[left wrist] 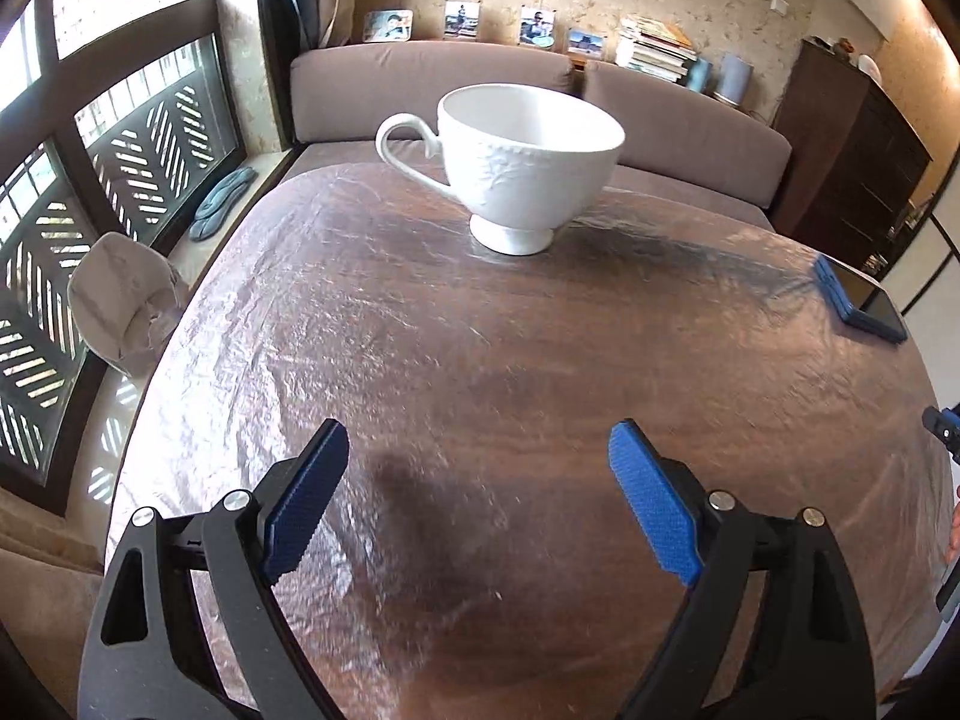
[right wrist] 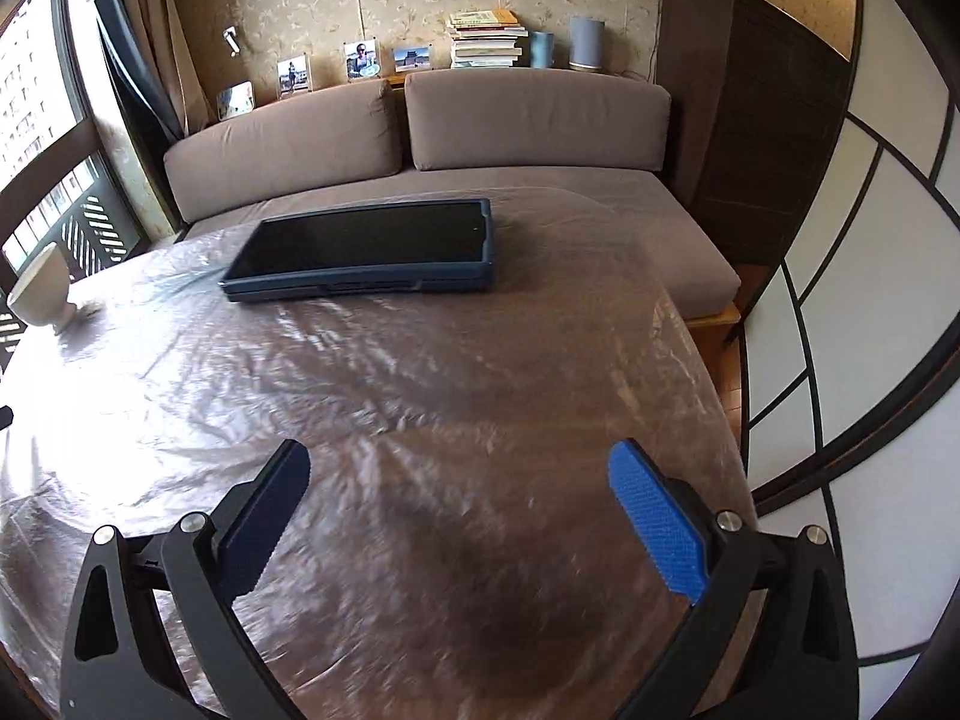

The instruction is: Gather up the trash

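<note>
My left gripper (left wrist: 480, 450) is open and empty, low over the round wooden table (left wrist: 420, 360) with its clear plastic cover. A white footed cup (left wrist: 528, 162) stands upright at the table's far side, straight ahead of it. My right gripper (right wrist: 459, 468) is open and empty over the table (right wrist: 420, 360). A dark phone in a blue case (right wrist: 366, 249) lies flat ahead of it; it also shows in the left wrist view (left wrist: 861, 300) at the right edge. The cup (right wrist: 42, 291) shows at far left. No loose trash shows on the table.
A crumpled grey bag-like thing (left wrist: 123, 306) sits off the table's left edge by the window. A brown sofa (right wrist: 420, 138) stands behind the table. A dark cabinet (right wrist: 750, 120) stands at the right. The table edge drops off at right (right wrist: 708, 360).
</note>
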A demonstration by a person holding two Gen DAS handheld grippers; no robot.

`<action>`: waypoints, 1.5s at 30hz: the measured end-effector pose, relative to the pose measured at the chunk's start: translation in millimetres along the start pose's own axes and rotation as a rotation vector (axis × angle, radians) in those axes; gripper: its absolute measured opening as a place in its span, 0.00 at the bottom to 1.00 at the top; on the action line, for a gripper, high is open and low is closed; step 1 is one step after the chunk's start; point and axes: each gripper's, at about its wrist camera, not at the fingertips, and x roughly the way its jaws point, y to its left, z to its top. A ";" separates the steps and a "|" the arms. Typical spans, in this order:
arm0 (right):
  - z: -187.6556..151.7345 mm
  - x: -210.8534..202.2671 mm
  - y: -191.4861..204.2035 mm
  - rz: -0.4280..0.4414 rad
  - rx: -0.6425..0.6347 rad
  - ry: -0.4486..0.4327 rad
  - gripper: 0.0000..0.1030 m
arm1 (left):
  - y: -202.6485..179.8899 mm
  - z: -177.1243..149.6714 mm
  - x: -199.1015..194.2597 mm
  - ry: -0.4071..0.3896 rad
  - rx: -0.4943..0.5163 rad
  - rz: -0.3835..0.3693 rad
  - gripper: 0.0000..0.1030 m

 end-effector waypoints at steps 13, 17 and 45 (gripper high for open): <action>16.9 26.3 -25.3 0.007 0.004 0.032 0.96 | -2.7 7.6 19.0 0.001 0.022 0.078 0.98; 16.3 27.7 -18.4 -0.021 -0.025 0.045 0.96 | -1.4 10.5 18.7 0.007 0.015 0.081 0.99; 15.4 27.9 -17.5 -0.027 -0.026 0.046 0.96 | -0.8 12.5 21.3 0.009 0.012 0.076 0.99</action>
